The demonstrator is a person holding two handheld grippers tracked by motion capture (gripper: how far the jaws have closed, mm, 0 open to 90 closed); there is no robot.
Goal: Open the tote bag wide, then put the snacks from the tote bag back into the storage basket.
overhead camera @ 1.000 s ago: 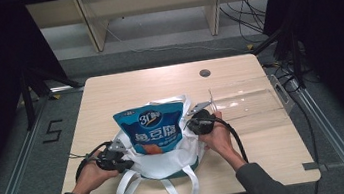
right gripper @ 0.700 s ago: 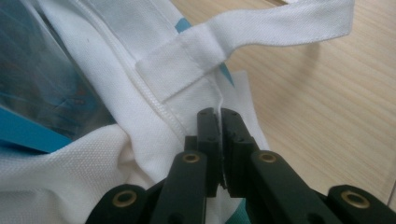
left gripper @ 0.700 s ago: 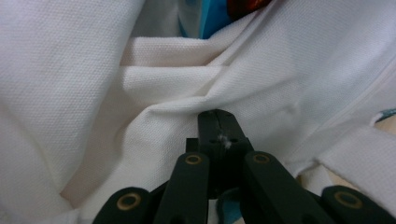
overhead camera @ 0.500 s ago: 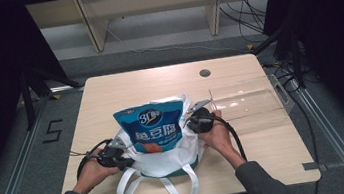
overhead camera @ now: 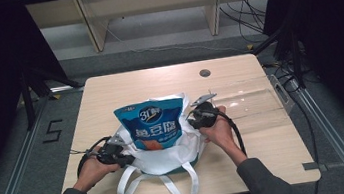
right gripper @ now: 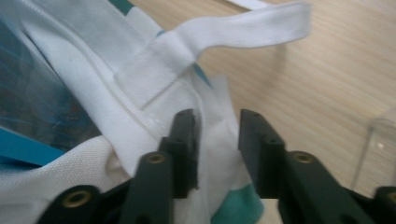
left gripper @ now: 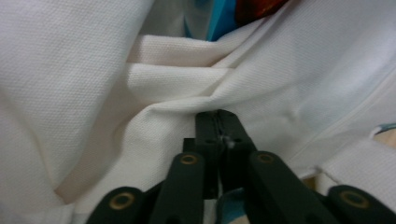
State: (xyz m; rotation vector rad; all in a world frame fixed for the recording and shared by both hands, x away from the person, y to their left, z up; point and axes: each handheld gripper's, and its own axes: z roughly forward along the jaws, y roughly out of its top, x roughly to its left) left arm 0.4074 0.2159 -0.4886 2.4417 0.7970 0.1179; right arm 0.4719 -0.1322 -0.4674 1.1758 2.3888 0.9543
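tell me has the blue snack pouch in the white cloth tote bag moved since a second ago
No. The blue snack pouch sits equally far below the table's round hole.

Light falls from above onto the bench [overhead camera: 109, 92], which is evenly bright in the middle of the high view, while both sides of that frame sink into near black. The transparent tray [overhead camera: 256, 103] at centre right shows faint glare. Both gripper views are soft, with near cloth and black jaws out of focus.

Matt woven cloth bag [overhead camera: 165, 153], glossy pouch [overhead camera: 151, 125]
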